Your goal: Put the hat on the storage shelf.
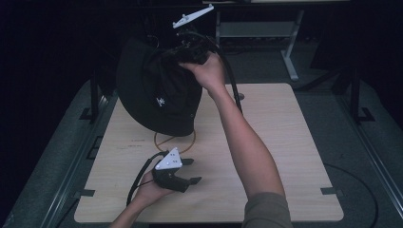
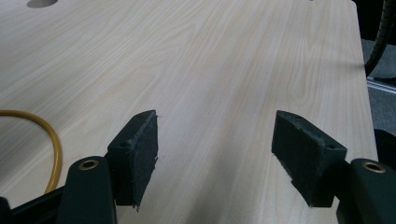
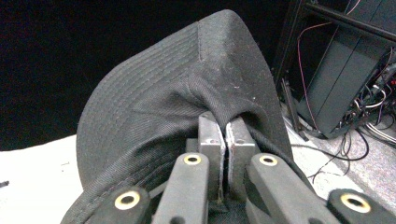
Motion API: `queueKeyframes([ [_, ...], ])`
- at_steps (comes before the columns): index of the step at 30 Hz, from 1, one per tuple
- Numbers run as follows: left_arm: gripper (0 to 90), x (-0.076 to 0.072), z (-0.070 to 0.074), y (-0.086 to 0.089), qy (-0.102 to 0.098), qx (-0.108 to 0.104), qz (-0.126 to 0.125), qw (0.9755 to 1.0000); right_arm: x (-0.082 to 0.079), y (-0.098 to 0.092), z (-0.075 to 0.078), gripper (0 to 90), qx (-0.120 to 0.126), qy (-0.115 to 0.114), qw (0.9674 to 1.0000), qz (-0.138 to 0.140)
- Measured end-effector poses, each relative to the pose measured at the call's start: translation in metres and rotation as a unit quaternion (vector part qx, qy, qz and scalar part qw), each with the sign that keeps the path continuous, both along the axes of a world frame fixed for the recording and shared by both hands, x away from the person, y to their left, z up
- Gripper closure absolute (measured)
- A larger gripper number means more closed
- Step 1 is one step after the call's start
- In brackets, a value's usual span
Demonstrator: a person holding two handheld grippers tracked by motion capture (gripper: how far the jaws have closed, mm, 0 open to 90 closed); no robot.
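We read the work in hand as lifting the black bucket hat [image 1: 159, 90] off the counter [image 1: 285, 142]: the pick-up looks done, and what remains, by our guess, is carrying it somewhere and setting it down; where, we cannot tell. The hat hangs above the counter's far left corner, brim drooping toward the wood; whether its lowest edge touches the surface is unclear from the high view. Right hand-held gripper [image 3: 226, 140]: jaws pressed together, pinching a fold of the hat's cloth between the pads, with the stitched brim [image 3: 140, 84] fanning out beyond them. In the high view that hand [image 1: 209, 71] is raised at the far edge, with the grey plate [image 1: 192, 15] tilted up. Left hand-held gripper [image 2: 215, 149]: jaws wide apart, nothing between them, hovering low over bare wood near the counter's near left part. A loop of yellow cord [image 1: 173, 140] lies on the counter just under the hat, beside the left hand-held gripper [image 1: 185, 171].
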State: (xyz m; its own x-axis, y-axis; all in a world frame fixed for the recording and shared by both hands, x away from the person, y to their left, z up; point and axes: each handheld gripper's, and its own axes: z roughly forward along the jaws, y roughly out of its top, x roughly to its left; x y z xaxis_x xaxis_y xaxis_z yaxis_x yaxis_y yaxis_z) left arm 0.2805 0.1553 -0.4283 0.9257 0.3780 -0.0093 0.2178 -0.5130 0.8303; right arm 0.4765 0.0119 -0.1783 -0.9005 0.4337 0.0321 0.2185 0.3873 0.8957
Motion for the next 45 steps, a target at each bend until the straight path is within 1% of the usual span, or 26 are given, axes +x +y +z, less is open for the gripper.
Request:
queueKeyframes([
  [6,31.1,-0.001,0.0,-0.001,-0.001,0.002,-0.003,1.0,0.002,0.013,-0.004,87.3,-0.014,0.004,0.9999,0.004],
  [9,31.1,-0.002,-0.001,-0.002,-0.002,-0.003,-0.004,1.0,0.005,0.022,-0.008,85.8,-0.026,0.002,0.9996,0.003],
  [11,31.1,-0.002,-0.001,-0.003,-0.003,0.003,-0.008,1.0,0.007,0.027,-0.01,80.9,-0.03,0.001,0.9995,-0.005],
  [12,31.1,-0.002,-0.001,-0.003,-0.003,0.006,-0.009,0.9999,0.008,0.029,-0.011,72.3,-0.025,0.001,0.9997,-0.008],
  [13,31.1,-0.003,-0.001,-0.004,-0.001,0.004,-0.009,0.9999,0.008,0.03,-0.011,67.1,-0.018,0.007,0.9997,-0.015],
  [14,31.1,-0.003,-0.001,-0.004,-0.001,0.004,-0.009,0.9999,0.008,0.03,-0.011,67.1,-0.018,0.007,0.9997,-0.015],
  [15,31.1,-0.004,-0.001,-0.005,-0.004,0.008,-0.013,0.9999,0.01,0.032,-0.014,66.1,-0.031,0.014,0.9994,-0.009],
  [16,31.1,-0.004,-0.001,-0.005,-0.004,0.008,-0.013,0.9999,0.01,0.032,-0.014,66.1,-0.031,0.014,0.9994,-0.009],
  [17,31.1,-0.005,-0.001,-0.006,-0.003,0.009,-0.014,0.9999,0.01,0.032,-0.017,63.4,-0.041,0.017,0.999,-0.007],
  [18,31.1,-0.005,-0.001,-0.006,-0.003,0.009,-0.014,0.9999,0.01,0.032,-0.017,63.4,-0.041,0.017,0.999,-0.007],
  [19,31.1,-0.005,-0.001,-0.006,-0.004,0.01,-0.016,0.9998,0.01,0.028,-0.019,61.4,-0.039,0.025,0.9989,-0.004],
  [21,31.1,-0.005,-0.001,-0.006,-0.004,0.011,-0.016,0.9998,0.009,0.023,-0.021,59.9,-0.032,0.022,0.9992,-0.007],
  [23,31.1,-0.006,-0.001,-0.006,-0.005,0.011,-0.016,0.9998,0.008,0.016,-0.024,58.0,-0.027,0.027,0.9992,-0.01],
  [24,31.0,-0.006,-0.001,-0.006,-0.005,0.011,-0.016,0.9998,0.008,0.016,-0.024,58.0,-0.027,0.027,0.9992,-0.01],
  [27,31.0,-0.007,-0.002,-0.006,-0.006,0.014,-0.019,0.9997,0.006,0.0,-0.029,54.2,-0.02,0.031,0.9992,-0.017],
  [29,31.0,-0.008,-0.002,-0.006,-0.007,0.019,-0.019,0.9996,0.004,-0.003,-0.029,53.5,-0.015,0.034,0.9991,-0.017],
  [30,31.0,-0.009,-0.002,-0.006,-0.005,0.016,-0.017,0.9997,0.001,-0.013,-0.031,51.5,-0.006,0.04,0.9989,-0.025],
  [31,31.0,-0.009,-0.002,-0.006,-0.006,0.014,-0.016,0.9998,0.0,-0.016,-0.031,51.4,-0.002,0.038,0.9989,-0.025],
  [32,31.0,-0.009,-0.002,-0.006,-0.007,0.013,-0.015,0.9998,-0.002,-0.02,-0.032,50.5,0.004,0.043,0.9987,-0.026],
  [34,31.0,-0.009,-0.001,-0.005,-0.007,0.01,-0.012,0.9998,-0.005,-0.028,-0.033,48.9,0.004,0.047,0.9984,-0.032],
  [37,31.0,-0.009,-0.001,-0.005,-0.007,0.006,-0.007,0.9999,-0.009,-0.041,-0.034,47.4,0.008,0.044,0.9984,-0.034],
  [38,31.0,-0.009,-0.001,-0.005,-0.007,0.006,-0.007,0.9999,-0.009,-0.041,-0.034,47.4,0.008,0.044,0.9984,-0.034],
  [39,31.0,-0.009,-0.001,-0.005,-0.004,0.003,-0.007,1.0,-0.01,-0.044,-0.035,46.8,0.011,0.043,0.9984,-0.036],
  [40,30.7,-0.009,0.0,-0.005,-0.003,0.0,-0.006,1.0,-0.012,-0.053,-0.037,45.2,0.015,0.044,0.9982,-0.039],
  [42,30.7,-0.008,0.0,-0.004,-0.003,-0.002,-0.007,1.0,-0.014,-0.059,-0.038,44.7,0.02,0.043,0.998,-0.041],
  [45,30.6,-0.008,0.0,-0.005,-0.003,0.0,-0.007,1.0,-0.017,-0.07,-0.041,43.2,0.024,0.047,0.9976,-0.046],
])
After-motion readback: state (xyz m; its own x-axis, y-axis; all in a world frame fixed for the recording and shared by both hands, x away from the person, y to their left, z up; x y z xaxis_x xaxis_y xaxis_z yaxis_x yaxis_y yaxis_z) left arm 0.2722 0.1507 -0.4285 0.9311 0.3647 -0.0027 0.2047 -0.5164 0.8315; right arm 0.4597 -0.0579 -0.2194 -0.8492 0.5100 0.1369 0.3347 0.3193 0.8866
